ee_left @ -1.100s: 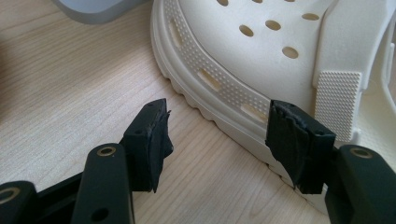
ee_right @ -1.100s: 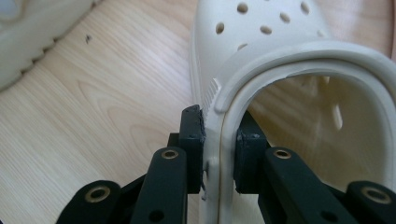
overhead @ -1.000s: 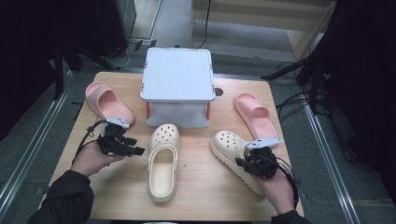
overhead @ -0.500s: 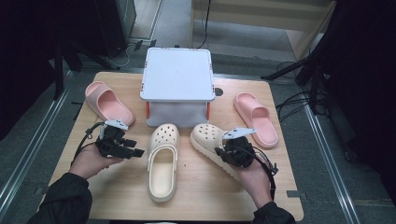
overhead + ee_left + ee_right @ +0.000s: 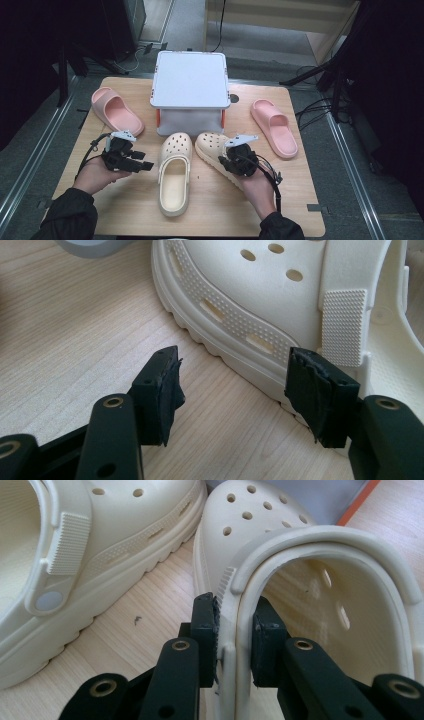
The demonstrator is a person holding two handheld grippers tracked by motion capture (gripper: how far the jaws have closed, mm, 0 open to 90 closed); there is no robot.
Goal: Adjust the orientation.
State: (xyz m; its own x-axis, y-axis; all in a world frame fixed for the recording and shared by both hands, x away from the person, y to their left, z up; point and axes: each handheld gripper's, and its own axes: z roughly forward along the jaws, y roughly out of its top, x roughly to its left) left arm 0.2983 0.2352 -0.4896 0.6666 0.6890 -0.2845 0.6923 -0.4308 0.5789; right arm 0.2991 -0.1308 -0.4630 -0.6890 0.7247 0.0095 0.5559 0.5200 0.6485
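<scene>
Two cream clogs lie at the table's middle. The left clog [image 5: 174, 172] lies flat and points away from me; it also shows as the left clog [image 5: 280, 310] and the left clog [image 5: 100, 545]. My right gripper [image 5: 235, 161] is shut on the side wall and heel strap of the right clog [image 5: 212, 147], which sits angled just right of the first. In the right gripper view the right gripper [image 5: 235, 645] pinches the right clog [image 5: 300, 580]. My left gripper [image 5: 142, 165] stands open just left of the left clog; the left gripper [image 5: 235, 395] holds nothing.
A white lidded box [image 5: 190, 90] with orange clips stands behind the clogs. One pink slide [image 5: 116, 111] lies at the left and another pink slide [image 5: 274, 127] at the right. Bare wooden table [image 5: 210, 210] stretches toward me.
My right gripper has carried the right clog leftward across the table, from near the right pink slide to beside the left clog. The left hand has stayed in place.
</scene>
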